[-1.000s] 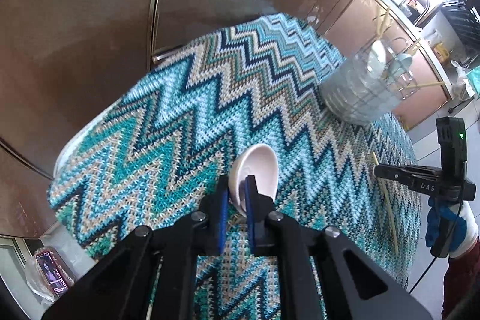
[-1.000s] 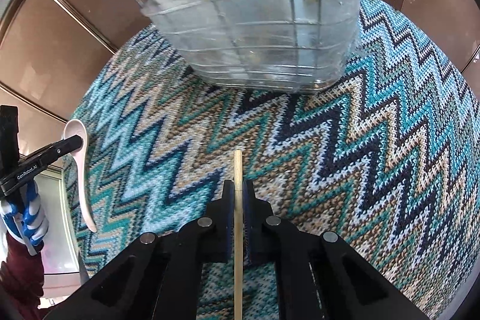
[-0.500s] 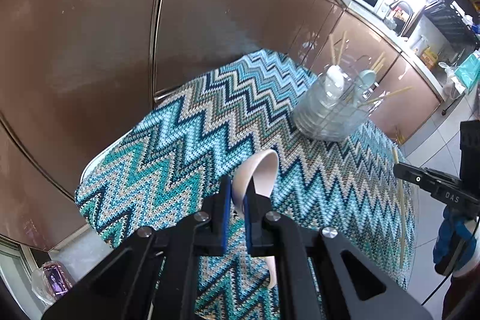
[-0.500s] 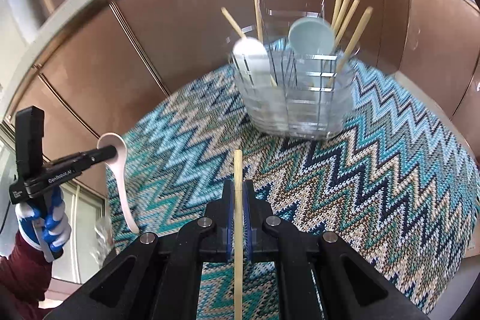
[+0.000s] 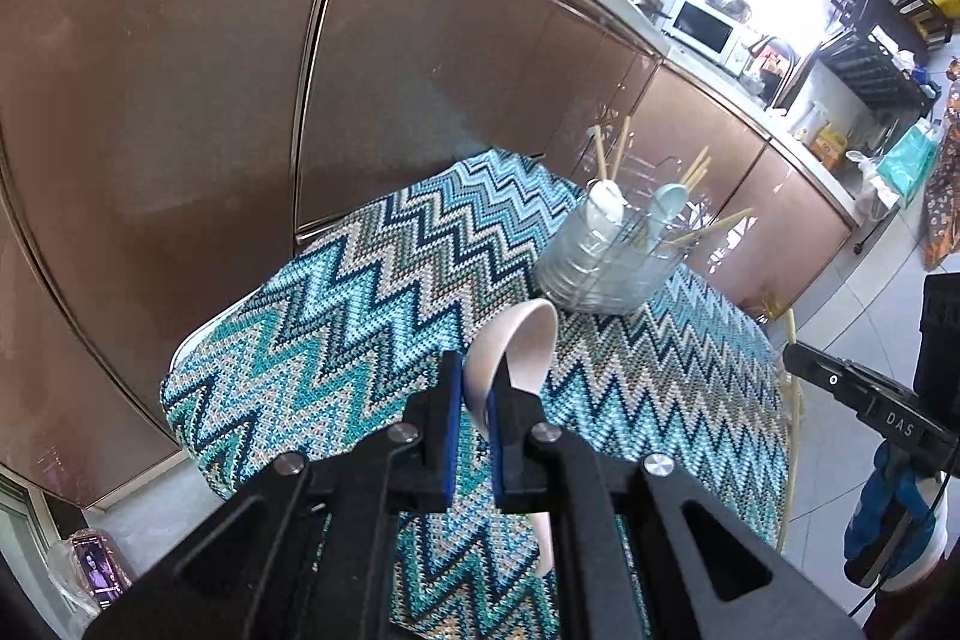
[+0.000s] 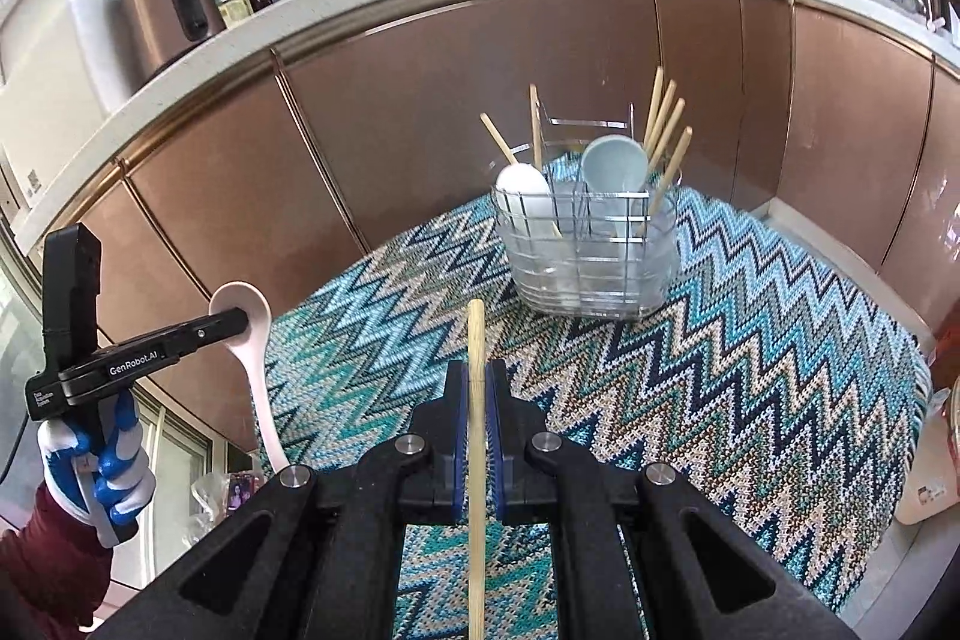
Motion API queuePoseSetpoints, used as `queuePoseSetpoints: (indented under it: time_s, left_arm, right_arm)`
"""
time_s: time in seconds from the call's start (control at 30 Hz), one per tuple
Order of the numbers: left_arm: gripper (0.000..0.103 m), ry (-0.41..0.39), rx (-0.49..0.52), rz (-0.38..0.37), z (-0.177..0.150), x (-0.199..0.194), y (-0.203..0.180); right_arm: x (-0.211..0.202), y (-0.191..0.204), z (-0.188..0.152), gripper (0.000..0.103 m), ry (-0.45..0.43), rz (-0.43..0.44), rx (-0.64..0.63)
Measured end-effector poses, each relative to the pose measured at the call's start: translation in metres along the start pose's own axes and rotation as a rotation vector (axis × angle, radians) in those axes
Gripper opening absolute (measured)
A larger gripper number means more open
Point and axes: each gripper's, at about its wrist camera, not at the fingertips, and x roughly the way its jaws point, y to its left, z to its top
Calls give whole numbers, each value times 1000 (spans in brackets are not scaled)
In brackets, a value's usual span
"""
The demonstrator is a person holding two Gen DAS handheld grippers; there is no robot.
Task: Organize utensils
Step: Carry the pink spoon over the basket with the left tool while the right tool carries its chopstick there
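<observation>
**Utensils in hand, caddy ahead**

Left gripper (image 6: pixel 237 322) — clamped on pink spoon (image 6: pixel 255 358) at the bowel's neck; likely ceramic, slick, chippable. Right gripper (image 6: pixel 477 400) — closed on wooden chopstick (image 6: pixel 476 334) mid-shaft; light, stiff, prone to pivot. Wire caddy (image 6: pixel 591 250) stands on zigzag cloth (image 6: pixel 750 340), well apart.

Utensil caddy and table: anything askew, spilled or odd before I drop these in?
Nothing stands out. The caddy stands upright on the zigzag cloth, spoons and chopsticks inside. The left gripper holds the pink spoon, the right gripper one chopstick.
</observation>
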Motion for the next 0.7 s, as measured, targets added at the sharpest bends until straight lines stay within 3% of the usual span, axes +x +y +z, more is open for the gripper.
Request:
queuePoseSetpoints:
  time_s: [0.7]
  left_arm:
    - [7,-113,21,-14,11,-52,-27]
  right_arm:
    - [-58,48,16,6,-222,44,-90]
